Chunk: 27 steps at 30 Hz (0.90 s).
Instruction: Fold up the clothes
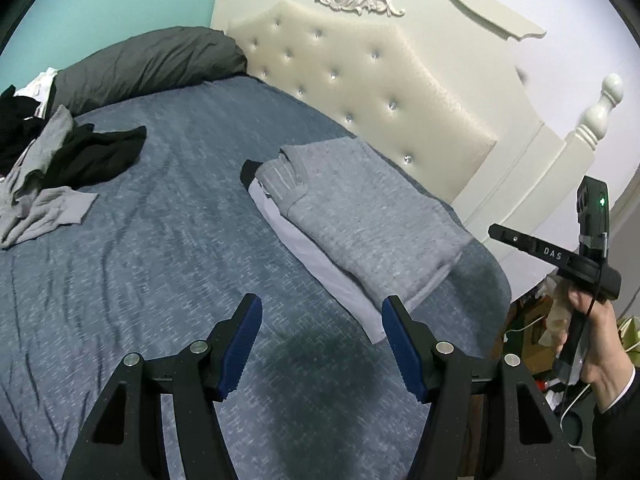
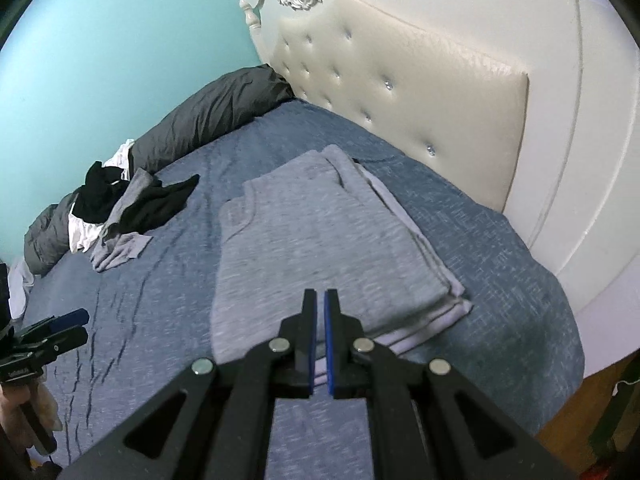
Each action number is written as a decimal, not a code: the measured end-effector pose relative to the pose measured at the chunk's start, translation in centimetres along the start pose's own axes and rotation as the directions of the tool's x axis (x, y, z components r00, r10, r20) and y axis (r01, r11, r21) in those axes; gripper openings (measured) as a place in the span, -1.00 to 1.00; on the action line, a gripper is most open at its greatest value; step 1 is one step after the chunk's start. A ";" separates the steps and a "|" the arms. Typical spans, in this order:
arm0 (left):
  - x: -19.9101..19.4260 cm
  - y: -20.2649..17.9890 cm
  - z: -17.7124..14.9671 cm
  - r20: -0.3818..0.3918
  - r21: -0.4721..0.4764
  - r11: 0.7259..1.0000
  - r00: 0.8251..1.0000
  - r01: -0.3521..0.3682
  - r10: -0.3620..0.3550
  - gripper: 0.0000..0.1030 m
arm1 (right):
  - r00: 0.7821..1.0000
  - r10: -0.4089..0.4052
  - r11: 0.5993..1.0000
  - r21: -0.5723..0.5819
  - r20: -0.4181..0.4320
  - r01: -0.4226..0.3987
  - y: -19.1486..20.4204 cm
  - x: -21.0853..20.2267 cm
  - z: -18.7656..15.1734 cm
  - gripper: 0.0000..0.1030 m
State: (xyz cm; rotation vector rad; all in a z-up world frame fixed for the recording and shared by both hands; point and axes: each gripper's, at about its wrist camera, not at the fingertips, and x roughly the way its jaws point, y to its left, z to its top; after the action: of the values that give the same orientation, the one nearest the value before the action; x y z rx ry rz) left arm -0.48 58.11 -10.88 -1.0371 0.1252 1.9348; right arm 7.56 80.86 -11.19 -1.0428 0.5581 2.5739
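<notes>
Left wrist view: your left gripper point(image 1: 322, 312) stands spread and empty above the blue bedspread point(image 1: 168, 264). The folded grey garment point(image 1: 360, 216) lies near the headboard point(image 1: 360, 80), its long axis running from upper left to lower right, neckline toward the upper left; white cloth beneath it shows only as an edge. Your right hand point(image 1: 592, 332) grips its tool at the frame edge, fingers unseen.

Right wrist view: your right gripper point(image 2: 320, 300) is pressed together on nothing, over the garment's near end. The unfolded pile point(image 2: 120, 208) lies well apart; its pieces are hard to separate.
</notes>
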 end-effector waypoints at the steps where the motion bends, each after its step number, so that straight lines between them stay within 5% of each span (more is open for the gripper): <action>1: -0.5 -0.1 -0.1 0.004 -0.001 1.000 1.000 0.000 0.000 0.29 | 1.000 -0.001 1.000 0.005 0.003 0.001 0.3 -0.4 -0.2 -0.94; 15: -7.7 -1.9 -2.8 0.062 0.018 1.000 0.998 0.003 -0.004 0.33 | 0.998 -0.047 0.998 0.048 0.050 0.045 5.8 -7.9 -5.0 -0.58; 21: -10.4 -2.4 -4.2 0.090 0.038 0.999 0.996 -0.001 -0.002 0.47 | 0.993 -0.079 0.996 0.050 0.091 0.075 8.2 -11.6 -7.5 -0.10; 27: -12.5 -2.9 -5.4 0.112 0.053 0.999 0.994 -0.001 -0.005 0.55 | 0.986 -0.111 0.994 0.030 0.126 0.108 10.6 -14.9 -9.1 0.11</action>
State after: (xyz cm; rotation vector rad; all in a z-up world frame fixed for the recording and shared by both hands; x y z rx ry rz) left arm 7.93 48.95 -4.67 -0.8916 0.1115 1.9720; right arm 18.77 65.38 -4.06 -0.8691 0.4829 2.5095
